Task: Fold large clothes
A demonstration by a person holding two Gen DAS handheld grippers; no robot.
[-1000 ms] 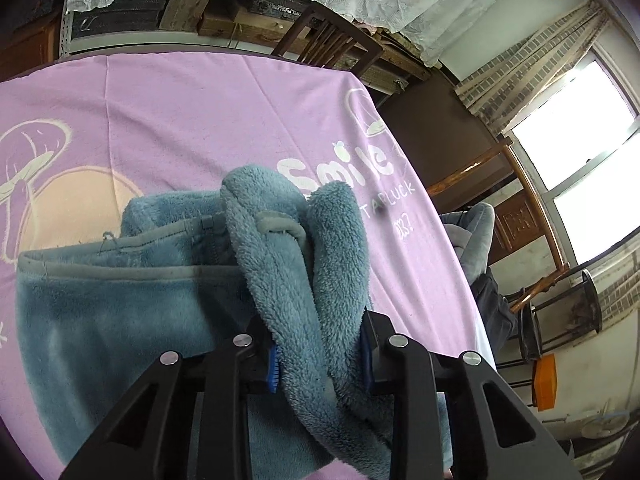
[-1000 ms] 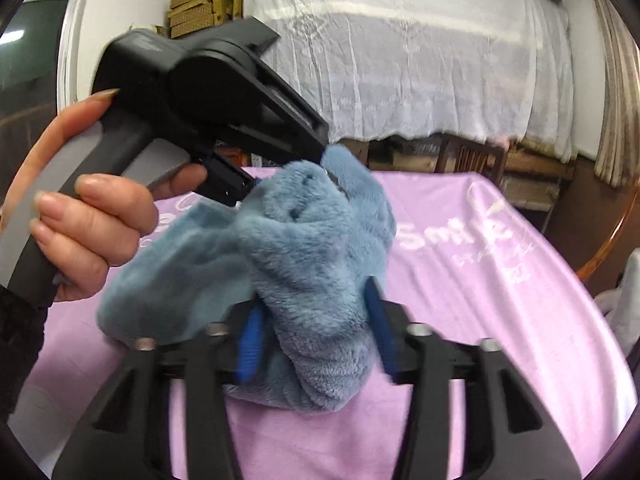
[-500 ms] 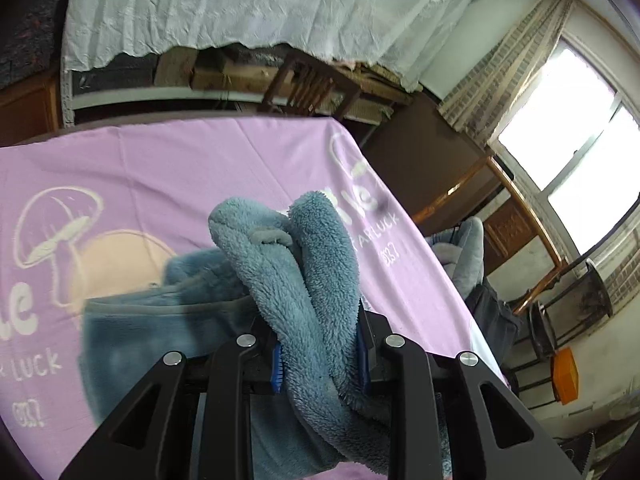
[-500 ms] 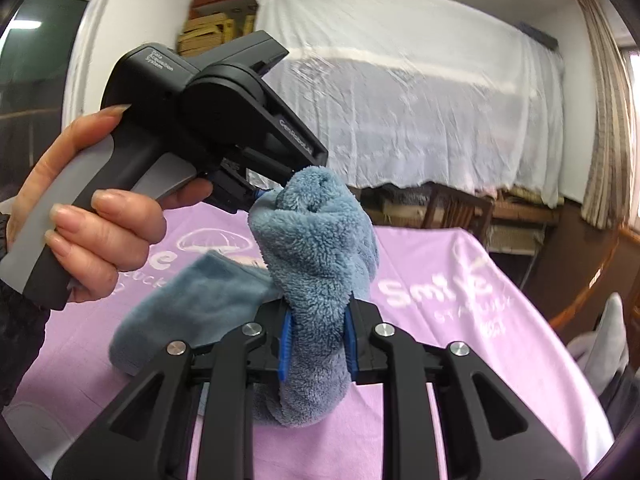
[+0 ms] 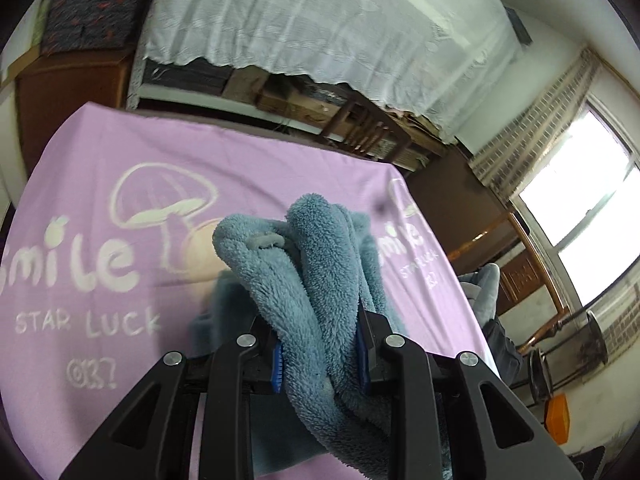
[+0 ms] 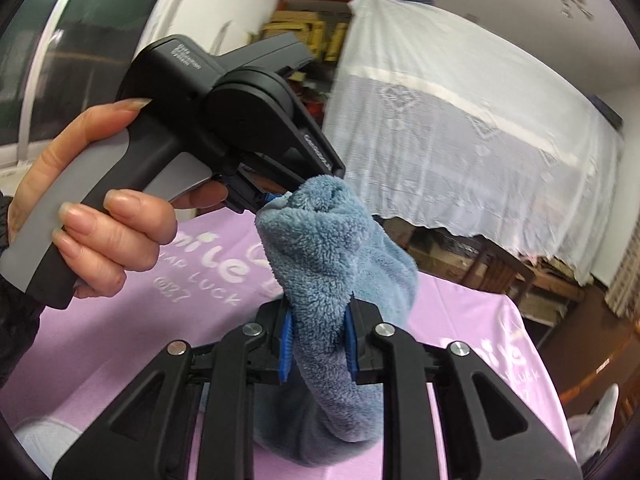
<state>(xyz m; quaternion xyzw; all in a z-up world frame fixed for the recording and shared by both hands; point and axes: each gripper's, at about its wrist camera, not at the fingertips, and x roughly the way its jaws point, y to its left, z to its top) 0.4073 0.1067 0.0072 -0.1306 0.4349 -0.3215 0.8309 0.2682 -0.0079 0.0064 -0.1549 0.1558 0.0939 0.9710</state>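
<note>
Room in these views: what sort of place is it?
Probably a lived-in home room: a table under a lilac printed "Smile" cloth, a dark wooden chair, and furniture draped with white lace sheeting.

A cluttered room under daylight

White lace sheet (image 5: 320, 20) draped over stacked furniture; bright window (image 5: 592, 208) at right with patterned curtain (image 5: 532, 136); wooden chair (image 5: 364, 128) behind the purple-clothed tabletop (image 5: 100, 168).

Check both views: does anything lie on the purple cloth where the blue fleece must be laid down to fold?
Nothing visible does. Both hand-held grippers, left and right, already clamp the fleece, bunched and lifted. The purple cloth below shows only its print; the part under the hanging fleece is hidden.
</note>
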